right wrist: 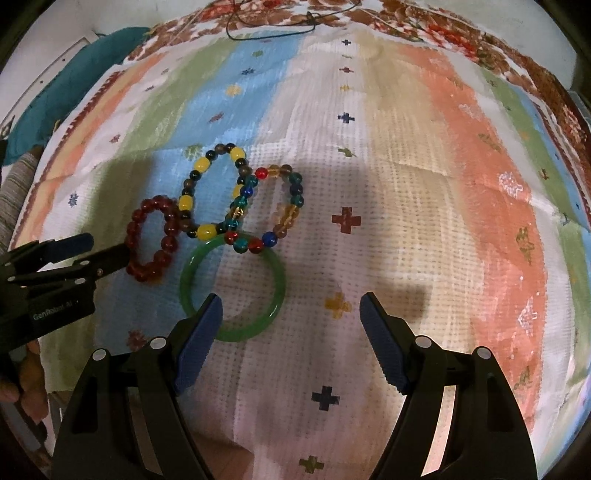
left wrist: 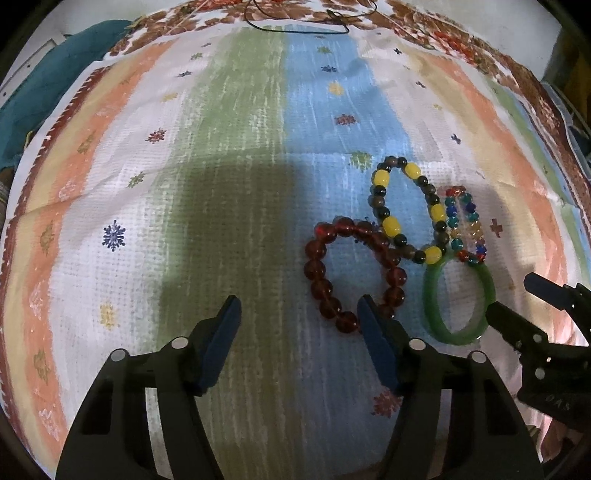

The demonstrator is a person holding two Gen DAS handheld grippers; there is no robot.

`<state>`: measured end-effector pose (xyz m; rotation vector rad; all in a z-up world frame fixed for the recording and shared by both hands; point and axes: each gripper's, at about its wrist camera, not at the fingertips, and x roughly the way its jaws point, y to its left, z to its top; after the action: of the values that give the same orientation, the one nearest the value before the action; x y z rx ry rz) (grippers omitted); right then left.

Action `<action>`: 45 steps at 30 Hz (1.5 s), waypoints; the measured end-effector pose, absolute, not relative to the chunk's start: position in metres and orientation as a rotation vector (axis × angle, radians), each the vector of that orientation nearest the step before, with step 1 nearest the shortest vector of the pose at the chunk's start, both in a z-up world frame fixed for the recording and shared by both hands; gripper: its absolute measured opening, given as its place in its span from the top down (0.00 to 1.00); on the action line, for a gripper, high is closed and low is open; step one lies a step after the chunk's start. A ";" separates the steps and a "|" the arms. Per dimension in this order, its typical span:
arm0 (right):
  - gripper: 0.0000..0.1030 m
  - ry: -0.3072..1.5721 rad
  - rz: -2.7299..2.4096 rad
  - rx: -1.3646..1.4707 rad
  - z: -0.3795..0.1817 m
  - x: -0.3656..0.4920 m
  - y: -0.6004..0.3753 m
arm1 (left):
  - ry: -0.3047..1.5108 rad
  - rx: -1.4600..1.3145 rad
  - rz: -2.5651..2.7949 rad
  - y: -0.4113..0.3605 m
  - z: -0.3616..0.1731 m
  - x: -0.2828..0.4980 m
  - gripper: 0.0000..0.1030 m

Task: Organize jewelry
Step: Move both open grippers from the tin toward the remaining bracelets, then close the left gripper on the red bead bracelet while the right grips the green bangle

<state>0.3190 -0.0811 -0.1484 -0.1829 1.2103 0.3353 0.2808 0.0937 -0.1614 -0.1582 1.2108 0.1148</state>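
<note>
Four bracelets lie touching on the striped cloth [left wrist: 229, 147]: a dark red bead bracelet [left wrist: 319, 271] [right wrist: 170, 242], a yellow and dark bead bracelet [left wrist: 391, 225] [right wrist: 207, 230], a multicoloured bead bracelet [left wrist: 455, 221] [right wrist: 269, 239] and a green bangle [left wrist: 430, 306] [right wrist: 280, 284]. My left gripper [left wrist: 298, 302] [right wrist: 107, 245] is open just above the cloth. Its right finger stands at the red bracelet's near edge and hides a bead or two. My right gripper [right wrist: 291, 298] [left wrist: 511, 295] is open, its left finger over the bangle's near-left rim. Neither holds anything.
The cloth [right wrist: 406, 184] covers a bed with a brown floral sheet [left wrist: 461, 40] around it. A teal cloth [left wrist: 70, 62] is bunched at the far left and a thin black cord [left wrist: 295, 27] lies at the far edge. A person's hand [right wrist: 22, 376] grips the left tool.
</note>
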 end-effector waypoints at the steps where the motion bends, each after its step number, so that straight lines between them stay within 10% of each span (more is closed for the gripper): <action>1: 0.36 1.218 0.332 -0.179 -0.151 0.320 -0.081 | 1.211 -0.155 0.111 0.093 -0.162 0.281 0.42; 6: 0.48 1.231 0.307 -0.182 -0.158 0.323 -0.084 | 1.209 -0.169 0.089 0.094 -0.168 0.284 0.46; 8: 0.59 1.229 0.312 -0.178 -0.157 0.323 -0.085 | 1.214 -0.181 0.083 0.094 -0.170 0.285 0.69; 13: 0.92 1.253 0.323 -0.149 -0.156 0.325 -0.091 | 1.233 -0.186 0.096 0.098 -0.174 0.283 0.86; 45: 0.92 1.114 0.382 -0.247 -0.094 0.270 -0.084 | 1.175 -0.174 0.049 0.083 -0.099 0.237 0.87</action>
<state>0.2698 -0.0844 -0.0937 -0.2466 1.1140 0.3818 0.2368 0.0826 -0.0985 -0.1744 1.1754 0.0493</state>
